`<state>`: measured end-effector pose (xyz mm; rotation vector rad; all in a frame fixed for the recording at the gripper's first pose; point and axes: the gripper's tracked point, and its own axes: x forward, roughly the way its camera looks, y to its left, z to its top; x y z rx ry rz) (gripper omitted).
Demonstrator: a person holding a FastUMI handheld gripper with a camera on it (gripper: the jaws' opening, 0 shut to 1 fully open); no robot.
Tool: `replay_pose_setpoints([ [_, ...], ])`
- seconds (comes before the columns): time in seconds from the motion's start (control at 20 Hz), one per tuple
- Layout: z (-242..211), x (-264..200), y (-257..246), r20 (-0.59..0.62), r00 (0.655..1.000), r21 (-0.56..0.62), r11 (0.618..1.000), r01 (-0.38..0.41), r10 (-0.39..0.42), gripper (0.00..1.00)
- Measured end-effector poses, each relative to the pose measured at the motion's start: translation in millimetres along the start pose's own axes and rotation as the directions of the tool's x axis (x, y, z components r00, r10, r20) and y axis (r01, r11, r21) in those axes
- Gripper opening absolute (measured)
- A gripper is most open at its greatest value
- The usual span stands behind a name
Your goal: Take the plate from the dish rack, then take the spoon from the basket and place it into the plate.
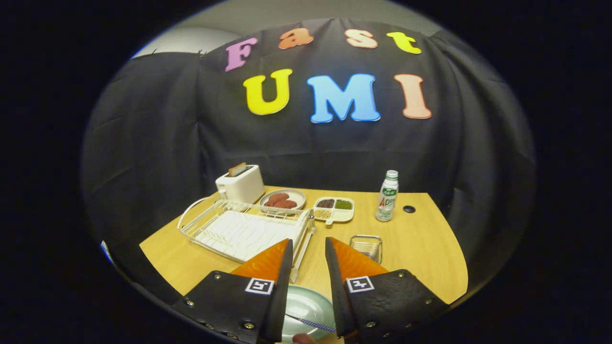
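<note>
Gripper view. My claw (309, 248) hangs above the near part of the wooden table (420, 253), its two fingers set a little apart with a narrow gap between the tips — nothing is clamped in them.

Below the fingers, showing through the gap near their bases, lies the plate (306, 306), pale green-grey, flat on the table. Across its near part lies the spoon (313, 325) — a thin handle with a blue-and-white pattern, running from the left finger towards the right one. Its bowl end I cannot make out; the right finger covers it. A fingertip of a person (302, 338) shows just nearer than the plate.

Beyond the left finger sits the white wire dish rack (239, 229); its near right corner is just ahead of the fingertip. I see no dishes standing in its slots. Just ahead of the right finger is the small wire basket (366, 246), partly hidden by that finger; I cannot tell what is in it.

Further back, along the wall side of the table: a white toaster (241, 184) with a slice sticking up, a round dish of brown patties (282, 199) just beside it, then a divided tray (334, 209) with dark, green and pale contents. Well apart to the right stands a white bottle (387, 197) with a green cap, upright, near a dark round hole (409, 209) in the tabletop.
</note>
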<state>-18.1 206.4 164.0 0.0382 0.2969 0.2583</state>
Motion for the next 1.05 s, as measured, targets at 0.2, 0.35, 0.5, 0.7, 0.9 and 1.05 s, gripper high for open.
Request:
replay_pose_setpoints([
  [0.2,55,-19,-41,0.128,0.988,0.009,0.996,0.087,-0.088,0.41],
  [0.35,94,-34,-55,0.228,0.969,0.008,0.995,0.096,-0.095,0.60],
  [0.5,118,-38,-79,0.349,0.929,0.051,0.992,0.113,-0.124,0.99],
  [0.7,103,-35,-101,0.370,0.920,0.056,0.992,0.113,-0.126,1.00],
  [0.9,78,-15,-149,0.387,0.905,0.068,0.984,0.165,-0.178,1.00],
  [1.05,24,12,-185,0.361,0.911,0.081,0.980,0.181,-0.198,1.00],
])
